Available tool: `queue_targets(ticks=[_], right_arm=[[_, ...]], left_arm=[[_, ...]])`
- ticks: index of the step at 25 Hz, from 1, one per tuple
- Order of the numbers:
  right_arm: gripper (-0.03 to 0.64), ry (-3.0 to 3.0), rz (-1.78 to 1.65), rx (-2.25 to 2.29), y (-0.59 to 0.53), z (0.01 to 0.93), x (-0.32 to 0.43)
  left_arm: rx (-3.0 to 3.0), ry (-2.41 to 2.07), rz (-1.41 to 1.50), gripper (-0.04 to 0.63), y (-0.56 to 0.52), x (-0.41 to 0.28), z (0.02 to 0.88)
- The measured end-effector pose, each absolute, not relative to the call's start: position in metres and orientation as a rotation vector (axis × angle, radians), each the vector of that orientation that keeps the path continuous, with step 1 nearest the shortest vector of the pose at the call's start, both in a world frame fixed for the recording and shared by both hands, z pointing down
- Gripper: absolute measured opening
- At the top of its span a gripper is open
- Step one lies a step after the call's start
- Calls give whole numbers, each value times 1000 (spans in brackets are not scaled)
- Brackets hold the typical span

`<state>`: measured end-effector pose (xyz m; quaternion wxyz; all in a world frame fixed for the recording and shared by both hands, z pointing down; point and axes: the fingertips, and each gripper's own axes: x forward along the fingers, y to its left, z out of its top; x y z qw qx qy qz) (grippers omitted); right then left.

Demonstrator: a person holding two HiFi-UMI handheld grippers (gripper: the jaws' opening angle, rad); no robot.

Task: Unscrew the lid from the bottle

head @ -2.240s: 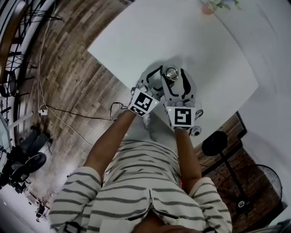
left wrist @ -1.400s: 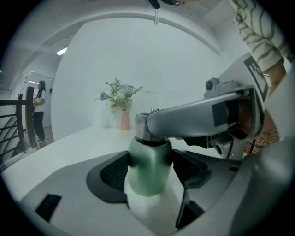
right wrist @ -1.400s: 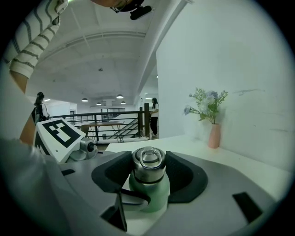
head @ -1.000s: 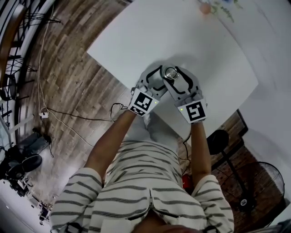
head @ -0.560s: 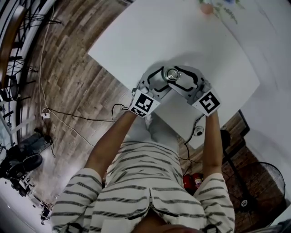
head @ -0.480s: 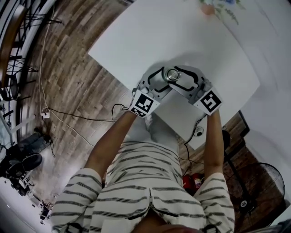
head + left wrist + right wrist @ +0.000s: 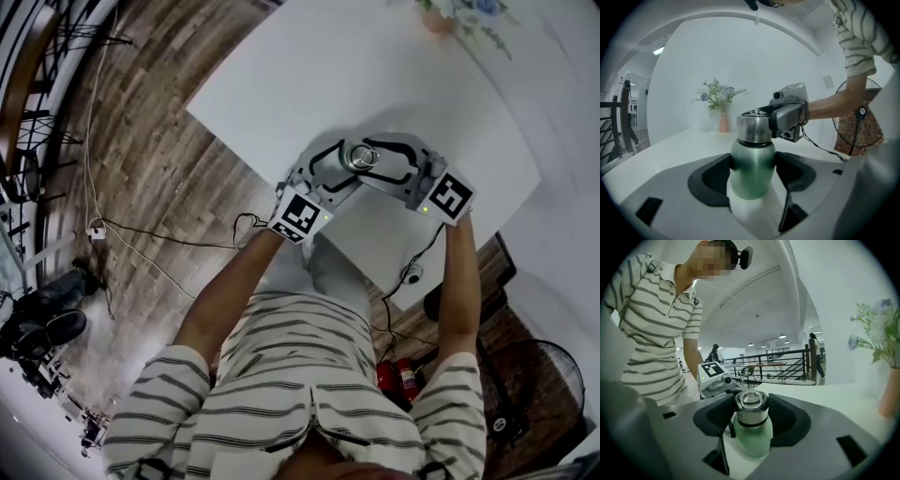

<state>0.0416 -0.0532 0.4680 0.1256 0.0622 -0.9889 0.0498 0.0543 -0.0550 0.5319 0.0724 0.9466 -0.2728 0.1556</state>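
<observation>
White table [image 7: 375, 66] over wood-plank floor [image 7: 159, 141], open hall with a black railing [image 7: 787, 363] in the background. Green metal bottle [image 7: 751, 164] stands upright on the table, near the edge closest to the person [image 7: 291, 394], with the steel lid [image 7: 753, 127] on its neck. Left gripper [image 7: 339, 167] is clamped on the bottle's green body below the lid, pads [image 7: 715, 176] pressing in on both sides. Right gripper [image 7: 380, 159] comes in from the opposite side and higher, jaws closed on the lid with both black pads against its steel wall. In the head view the two grippers meet at the bottle at a wide angle. Lid sits flush on the neck, can't tell how far the thread is backed off. Pink vase [image 7: 723, 123] with flowers [image 7: 719, 93] sits at the far end of the table, well apart from the bottle. Fan on a stand [image 7: 530, 370] is on the floor to the person's right. Cable [image 7: 159, 234] trails across the floor on the left.
</observation>
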Motion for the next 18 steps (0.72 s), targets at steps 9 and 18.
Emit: queue_targets(ticks=[9, 18], right_arm=[[239, -2846, 158, 131, -54, 468, 42], [328, -2850, 192, 361, -56, 459, 41]], left_arm=[[2845, -819, 465, 307, -56, 55, 531], [2839, -823, 474, 307, -55, 55, 527]])
